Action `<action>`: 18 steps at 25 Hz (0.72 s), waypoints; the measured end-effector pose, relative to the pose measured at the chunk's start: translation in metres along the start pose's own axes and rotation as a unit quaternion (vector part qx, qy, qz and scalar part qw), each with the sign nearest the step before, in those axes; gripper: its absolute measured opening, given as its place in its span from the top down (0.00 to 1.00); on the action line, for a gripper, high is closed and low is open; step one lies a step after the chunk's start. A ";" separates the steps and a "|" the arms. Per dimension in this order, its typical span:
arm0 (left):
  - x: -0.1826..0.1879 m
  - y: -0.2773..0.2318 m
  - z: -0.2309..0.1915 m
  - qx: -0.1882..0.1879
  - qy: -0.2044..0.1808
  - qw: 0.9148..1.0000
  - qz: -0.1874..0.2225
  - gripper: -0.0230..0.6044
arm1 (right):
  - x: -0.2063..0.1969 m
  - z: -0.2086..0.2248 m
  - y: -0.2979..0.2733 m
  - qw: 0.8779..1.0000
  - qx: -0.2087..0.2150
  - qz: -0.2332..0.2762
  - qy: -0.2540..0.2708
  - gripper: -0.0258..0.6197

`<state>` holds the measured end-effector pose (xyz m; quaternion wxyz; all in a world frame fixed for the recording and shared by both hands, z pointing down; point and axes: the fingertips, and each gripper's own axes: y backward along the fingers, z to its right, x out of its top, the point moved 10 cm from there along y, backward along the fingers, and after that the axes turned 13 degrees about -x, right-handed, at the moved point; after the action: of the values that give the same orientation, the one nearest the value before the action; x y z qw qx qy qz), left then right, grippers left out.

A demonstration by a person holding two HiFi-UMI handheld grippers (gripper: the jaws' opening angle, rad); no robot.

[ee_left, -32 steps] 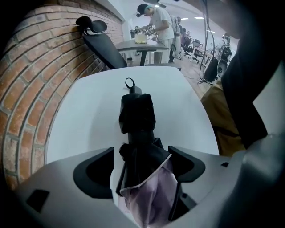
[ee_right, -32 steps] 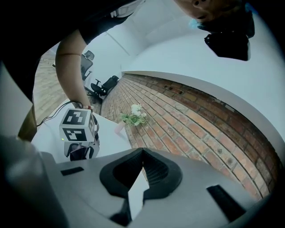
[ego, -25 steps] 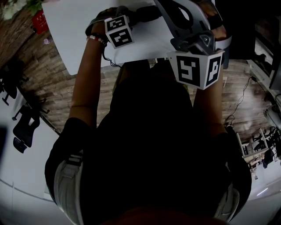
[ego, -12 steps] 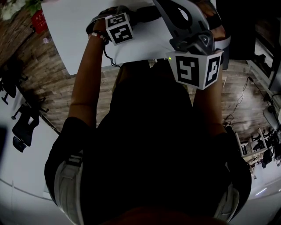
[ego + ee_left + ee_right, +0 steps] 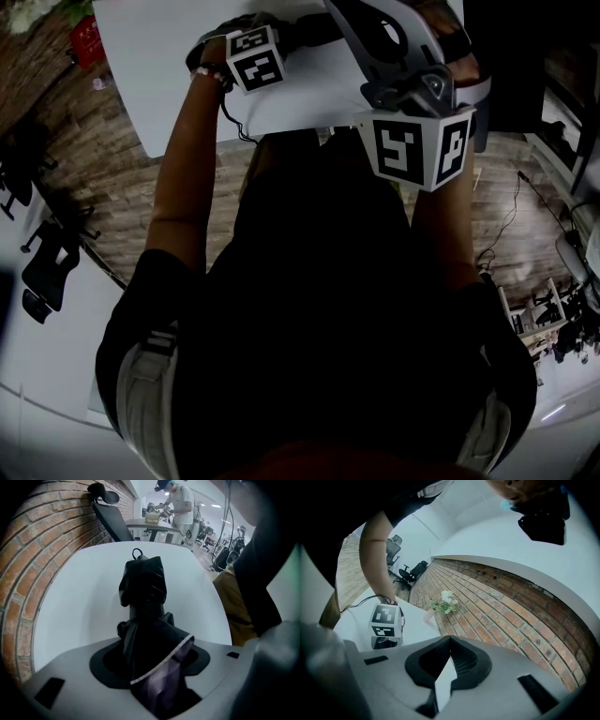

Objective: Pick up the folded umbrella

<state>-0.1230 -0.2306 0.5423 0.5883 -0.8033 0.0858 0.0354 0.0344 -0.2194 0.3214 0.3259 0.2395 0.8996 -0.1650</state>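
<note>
Your left gripper (image 5: 151,663) points straight down at the table (image 5: 70,606), and its jaws are closing round the near end of the umbrella (image 5: 143,585). Dark gaps show on both sides of the fabric, so the pads do not look to be pressing yet. The umbrella lies flat on the table, running from between your jaws towards 12 o'clock in the left gripper view, with its loop (image 5: 137,553) at the far tip. The brick wall (image 5: 26,578) is at 9 o'clock.

The main risk is catching only cloth. A loose flap (image 5: 165,670) with a pale edge bulges out towards 5 o'clock, right where your jaws are coming in. If they pinch that fold and not the firm core under it, the umbrella will probably sag or slide out as you lift, or the canopy may pull loose.

You are also gripping at one end. Most of the umbrella lies beyond the jaws, so it will likely swing down when it leaves the table and twist in a weak hold.

If one pad lands before the other, it may nudge the umbrella sideways on the smooth top.

Your right gripper (image 5: 443,677), at 1 o'clock in the head view, holds nothing. Its jaws are nearly together, with only a sliver of table between them, and it faces away, so it cannot catch a slip.
</note>
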 end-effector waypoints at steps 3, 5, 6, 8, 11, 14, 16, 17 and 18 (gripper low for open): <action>0.001 0.001 0.003 0.009 0.008 1.000 0.004 0.60 | 0.002 0.000 0.001 1.000 0.000 -0.001 0.002 0.92; -0.001 0.001 0.005 0.013 0.014 1.000 0.013 0.61 | 0.002 0.001 0.001 1.000 -0.001 -0.002 0.003 0.92; -0.001 0.001 0.005 0.015 0.016 1.000 0.017 0.61 | 0.002 0.001 0.001 1.000 -0.002 -0.003 0.004 0.92; -0.002 0.001 0.005 0.016 0.015 1.000 0.020 0.61 | 0.003 0.000 0.002 1.000 -0.002 -0.005 0.007 0.92; -0.004 0.002 0.007 0.019 0.005 1.000 0.016 0.62 | 0.006 0.000 0.002 1.000 -0.005 -0.008 0.011 0.92; -0.004 0.002 0.009 0.028 -0.005 0.999 0.016 0.62 | 0.008 0.001 0.004 1.000 -0.010 -0.012 0.013 0.92; -0.006 0.004 0.009 0.037 -0.004 0.999 0.019 0.62 | 0.009 0.003 0.005 1.000 -0.013 -0.014 0.017 0.92; -0.007 0.007 0.009 0.043 -0.002 0.999 0.021 0.62 | 0.009 0.004 0.006 1.000 -0.014 -0.014 0.019 0.92; -0.008 0.010 0.009 0.049 0.000 0.998 0.024 0.62 | 0.010 0.004 0.007 1.000 -0.013 -0.015 0.019 0.92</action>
<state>-0.1324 -0.2240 0.5318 0.6263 -0.7709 0.1071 0.0452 0.0335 -0.2118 0.3109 0.3092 0.2252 0.9112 -0.1531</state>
